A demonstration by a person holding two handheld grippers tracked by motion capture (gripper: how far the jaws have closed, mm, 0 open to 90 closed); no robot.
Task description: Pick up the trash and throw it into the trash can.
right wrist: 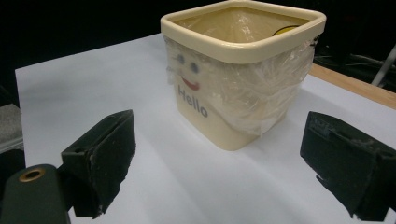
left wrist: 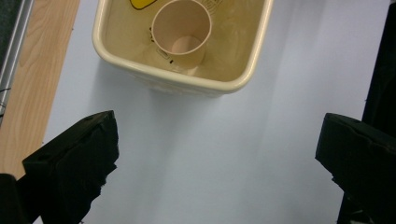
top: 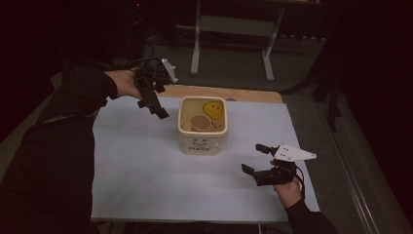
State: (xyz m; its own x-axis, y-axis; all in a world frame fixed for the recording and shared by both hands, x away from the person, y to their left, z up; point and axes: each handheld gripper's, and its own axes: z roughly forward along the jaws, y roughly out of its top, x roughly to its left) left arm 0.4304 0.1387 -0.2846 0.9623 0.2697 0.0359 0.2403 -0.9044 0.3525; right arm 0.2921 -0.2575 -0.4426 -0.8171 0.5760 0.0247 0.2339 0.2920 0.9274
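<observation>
**benchrat:** Black fingers (left wrist: 70, 172) sit right up against the lens in the left gripper view, spread wide with nothing between them. Blocky, matte, rough along the edges. In the high view the left gripper (top: 155, 100) hangs over the far left part of the white sheet (top: 146, 165), raised off it and angled down toward the bin (top: 203, 141).

**tote_fan:** And the cup?

**benchrat:** Paper cup (left wrist: 181, 35) is inside the bin, at the side nearest the person, just beside a yellow smiley piece (top: 214, 109). Plain tan, round, tapered. It looks upright or close to it, long axis vertical, mouth pointing up, so you see straight down to its base.

**tote_fan:** What's the bin like?

**benchrat:** Cream plastic, squarish, rounded corners, thick rolled rim. Crinkly clear film lines it and folds over the outside. Little printed face and "Hello" on the wall facing the person. It stands mid-sheet; bare wood of the worktop (top: 229, 92) shows behind.

**tote_fan:** Right side?

**benchrat:** Right gripper (top: 259, 163) is low, near the sheet's front right corner, well apart from the bin and aimed at it. Its fingers (right wrist: 100, 161) are wide too, holding nothing.
</observation>
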